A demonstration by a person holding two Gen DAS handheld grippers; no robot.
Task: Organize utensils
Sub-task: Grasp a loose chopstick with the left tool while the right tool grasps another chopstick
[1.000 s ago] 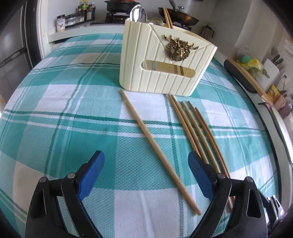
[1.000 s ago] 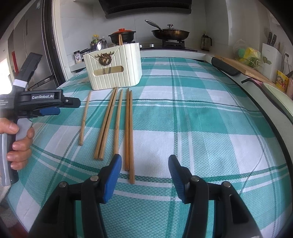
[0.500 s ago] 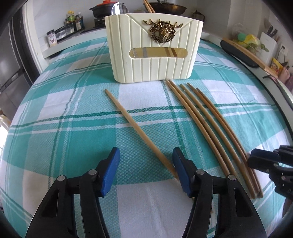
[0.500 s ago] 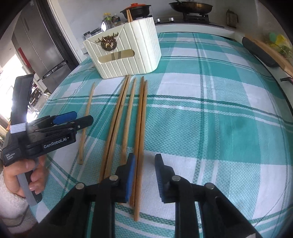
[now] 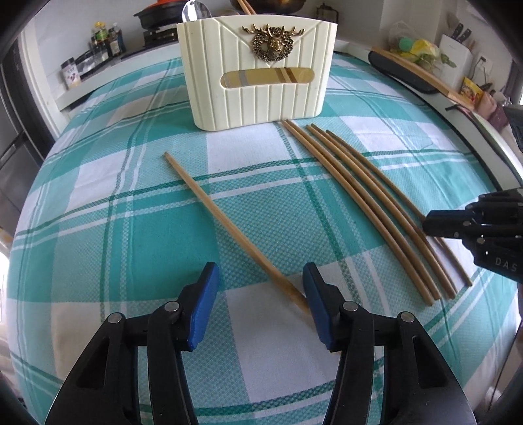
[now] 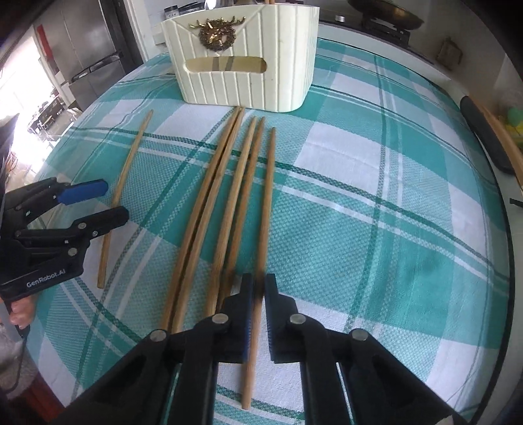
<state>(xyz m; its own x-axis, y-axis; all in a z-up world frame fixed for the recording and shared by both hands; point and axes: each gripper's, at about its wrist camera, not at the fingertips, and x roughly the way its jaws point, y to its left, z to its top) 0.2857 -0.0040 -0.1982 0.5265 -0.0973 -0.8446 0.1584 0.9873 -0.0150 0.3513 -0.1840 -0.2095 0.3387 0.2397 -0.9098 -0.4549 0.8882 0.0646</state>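
A cream utensil holder (image 5: 258,88) with a gold deer badge stands at the far side of the teal plaid tablecloth (image 5: 98,229); a spoon and chopsticks stick out of it. One lone chopstick (image 5: 222,222) lies slanted. Its near end sits between the closing jaws of my left gripper (image 5: 260,278), close to the right pad (image 5: 315,300), and no pad presses on it. Several more chopsticks (image 6: 212,202) lie side by side. My right gripper (image 6: 258,287) is shut on the rightmost chopstick (image 6: 268,196) near its thick end. The left gripper (image 6: 111,201) shows at the left of the right wrist view.
A stove with pots (image 5: 153,16) and spice jars (image 5: 104,36) stands behind the table. A dark cutting board (image 5: 402,75) and a knife block (image 5: 454,55) line the right counter. A steel fridge (image 6: 88,55) stands at the left.
My right gripper slid left and shut on the rightmost chopstick. My left gripper's jaws narrowed around the lone chopstick's near end, and the holder now faces it squarely.
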